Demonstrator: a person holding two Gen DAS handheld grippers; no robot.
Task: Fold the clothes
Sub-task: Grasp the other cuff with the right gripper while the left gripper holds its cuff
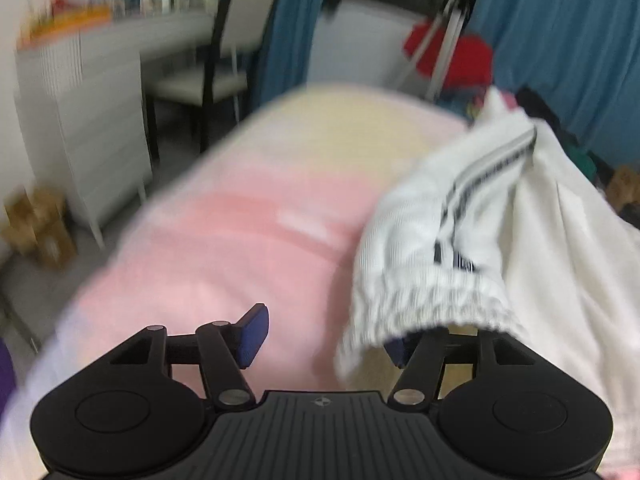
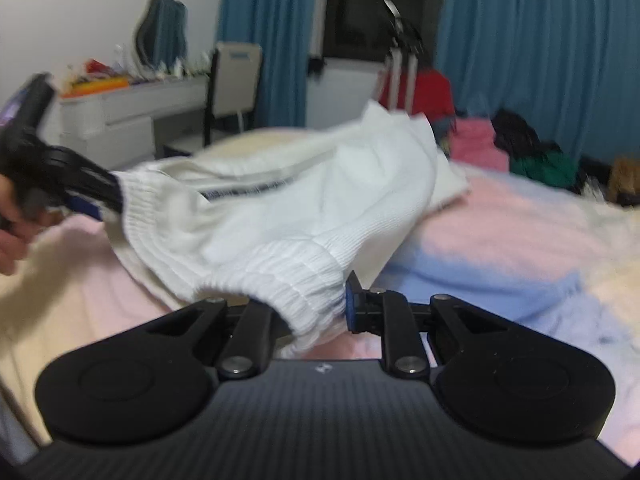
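Observation:
A white knit garment (image 1: 460, 216) with a dark striped band and ribbed hems hangs above the bed. My left gripper (image 1: 324, 342) is open: its left blue pad (image 1: 252, 336) stands free over the blanket, and the ribbed hem drapes over its right finger. My right gripper (image 2: 312, 308) is shut on another ribbed hem of the white garment (image 2: 304, 200), with the cloth bunched between the pads. The right wrist view also has the left gripper (image 2: 108, 200) at the garment's far-left edge, held by a hand (image 2: 12, 236).
A pink, yellow and blue blanket (image 2: 500, 240) covers the bed. A white desk (image 1: 80, 92) and a chair (image 1: 224, 60) stand at the left, with cardboard boxes (image 1: 36, 224) on the floor. Blue curtains (image 2: 540, 60), a red item (image 2: 432, 92) and piled clothes (image 2: 532, 152) are behind.

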